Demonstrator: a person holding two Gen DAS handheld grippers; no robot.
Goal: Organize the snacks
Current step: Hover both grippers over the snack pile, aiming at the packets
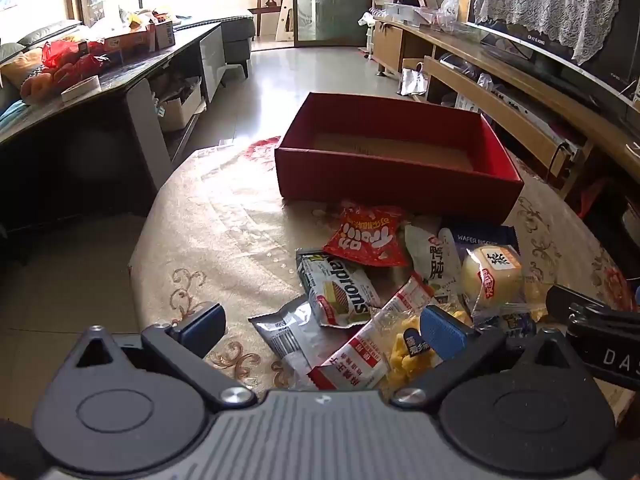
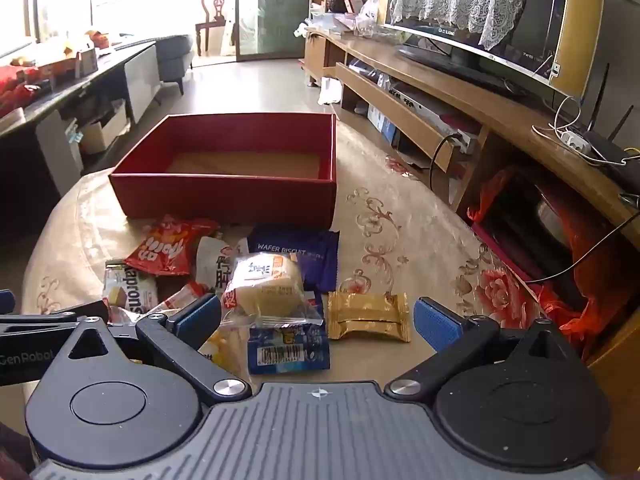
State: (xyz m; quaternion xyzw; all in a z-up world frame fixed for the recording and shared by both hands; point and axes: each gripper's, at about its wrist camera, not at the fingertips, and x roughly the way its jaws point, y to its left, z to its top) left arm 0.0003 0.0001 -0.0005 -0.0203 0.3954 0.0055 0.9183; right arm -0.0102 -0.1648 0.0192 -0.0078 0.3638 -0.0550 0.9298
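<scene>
Spread wide, blue ribbed pads bare: left gripper (image 1: 322,330) and right gripper (image 2: 318,322), low over crinkly foil and plastic snacks (image 1: 400,284) heaped on floral-cloth table (image 1: 224,216). At 12 o'clock, rectangular red cardboard box (image 1: 396,184), brown floor showing.

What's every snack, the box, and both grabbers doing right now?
Red box: open, nothing inside.
Snack pile: heaped on the table before the box.
Gold packet: lying flat, beside the pile.
Left gripper: open, holding nothing.
Right gripper: open, holding nothing.
</scene>
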